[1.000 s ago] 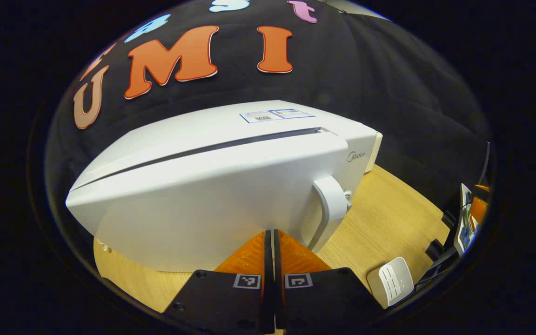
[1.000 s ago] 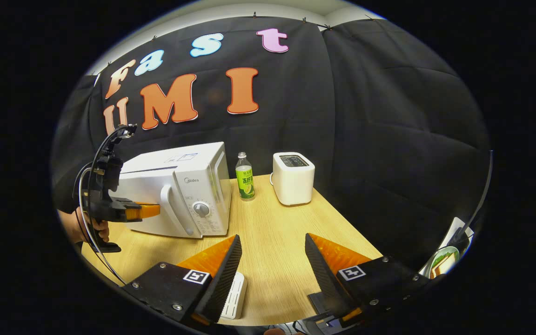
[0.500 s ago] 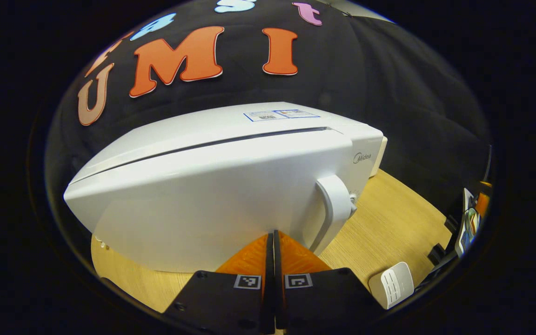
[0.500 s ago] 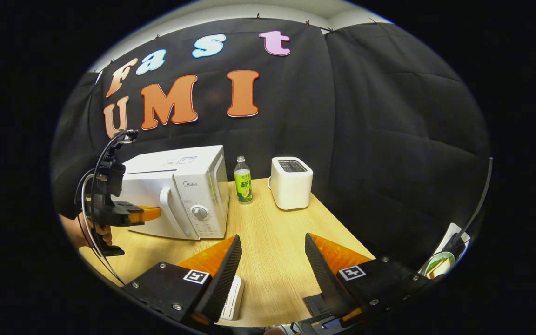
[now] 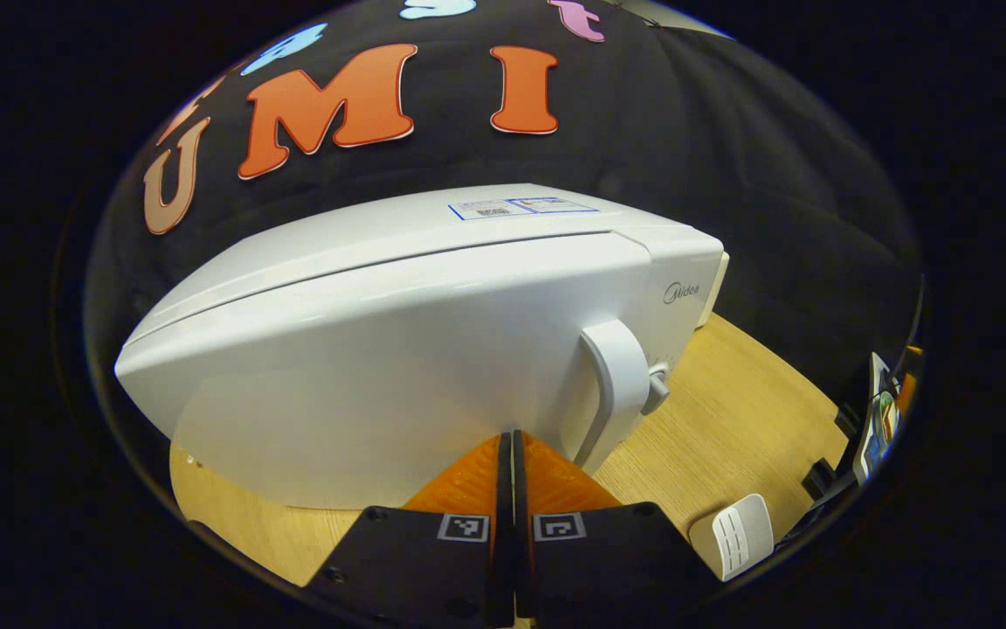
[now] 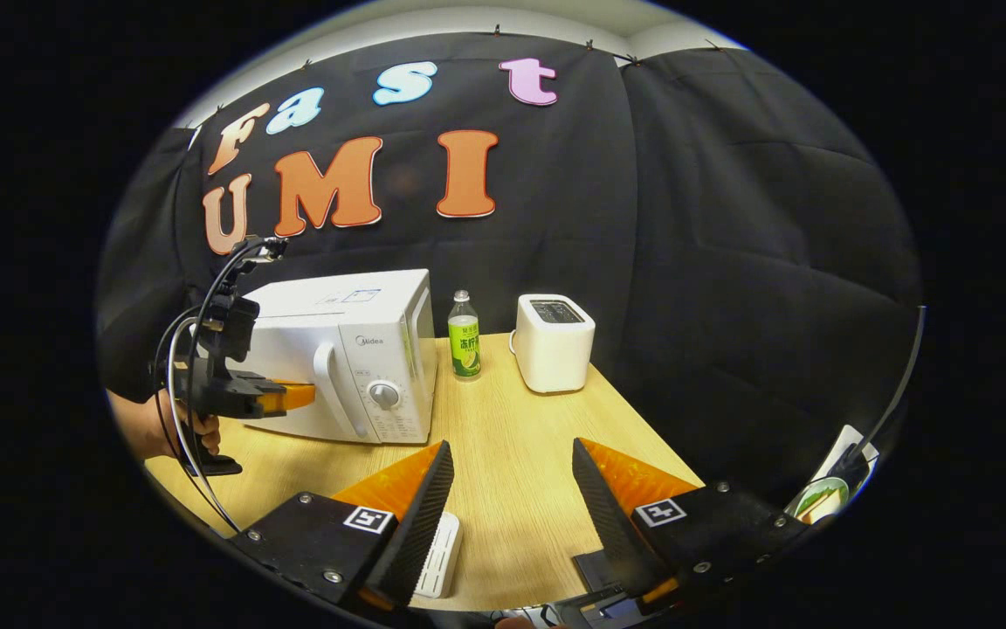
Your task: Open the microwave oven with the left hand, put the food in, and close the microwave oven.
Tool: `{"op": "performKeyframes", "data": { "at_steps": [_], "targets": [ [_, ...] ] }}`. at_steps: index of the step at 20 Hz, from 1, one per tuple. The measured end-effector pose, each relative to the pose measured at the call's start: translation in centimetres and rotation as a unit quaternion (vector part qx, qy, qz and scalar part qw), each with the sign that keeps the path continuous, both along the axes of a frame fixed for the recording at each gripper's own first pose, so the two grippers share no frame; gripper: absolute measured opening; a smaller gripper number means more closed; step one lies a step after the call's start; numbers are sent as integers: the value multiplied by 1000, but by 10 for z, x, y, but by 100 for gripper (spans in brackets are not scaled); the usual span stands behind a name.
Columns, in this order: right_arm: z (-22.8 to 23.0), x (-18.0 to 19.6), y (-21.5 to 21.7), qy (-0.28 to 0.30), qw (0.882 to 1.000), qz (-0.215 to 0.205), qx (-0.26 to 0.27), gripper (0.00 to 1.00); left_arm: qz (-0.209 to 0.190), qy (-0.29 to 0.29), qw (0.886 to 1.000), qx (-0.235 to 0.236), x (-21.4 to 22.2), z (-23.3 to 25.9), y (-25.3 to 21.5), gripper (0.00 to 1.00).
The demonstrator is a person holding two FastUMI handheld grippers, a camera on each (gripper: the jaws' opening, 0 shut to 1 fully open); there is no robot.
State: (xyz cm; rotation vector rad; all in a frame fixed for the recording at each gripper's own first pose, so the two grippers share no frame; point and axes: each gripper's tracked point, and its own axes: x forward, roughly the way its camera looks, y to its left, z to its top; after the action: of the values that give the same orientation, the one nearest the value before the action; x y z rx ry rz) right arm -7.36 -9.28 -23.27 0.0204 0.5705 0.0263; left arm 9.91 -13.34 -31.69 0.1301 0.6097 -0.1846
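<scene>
Microwave oven [image 6: 341,354] stands door-closed near the table's [image 6: 520,454] left edge, left gripper [image 5: 512,441] with fingers together against its door, right gripper [image 6: 512,489] spread wide over bare tabletop.

Our left gripper [image 5: 508,445] has its fingers pressed together, level and pointing forward; in the right gripper view a hand [image 6: 193,430] holds it [image 6: 298,395] from below. Our right gripper [image 6: 507,476] has its fingers spread wide, holding nothing.
</scene>
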Motion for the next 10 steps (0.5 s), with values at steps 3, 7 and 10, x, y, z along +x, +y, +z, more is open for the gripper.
{"op": "performKeyframes", "data": {
  "at_steps": [3,7,10],
  "targets": [
    [4,5,7,-6,1000,11,7,85,-16,-27,999,30,-16,18,1,5],
    [20,20,21,-29,999,24,17,85,-19,-92,993,77,-33,67,18,5],
    [38,33,33,-56,998,40,11,85,-8,-137,986,91,-51,114,33,5]
  ]
}}
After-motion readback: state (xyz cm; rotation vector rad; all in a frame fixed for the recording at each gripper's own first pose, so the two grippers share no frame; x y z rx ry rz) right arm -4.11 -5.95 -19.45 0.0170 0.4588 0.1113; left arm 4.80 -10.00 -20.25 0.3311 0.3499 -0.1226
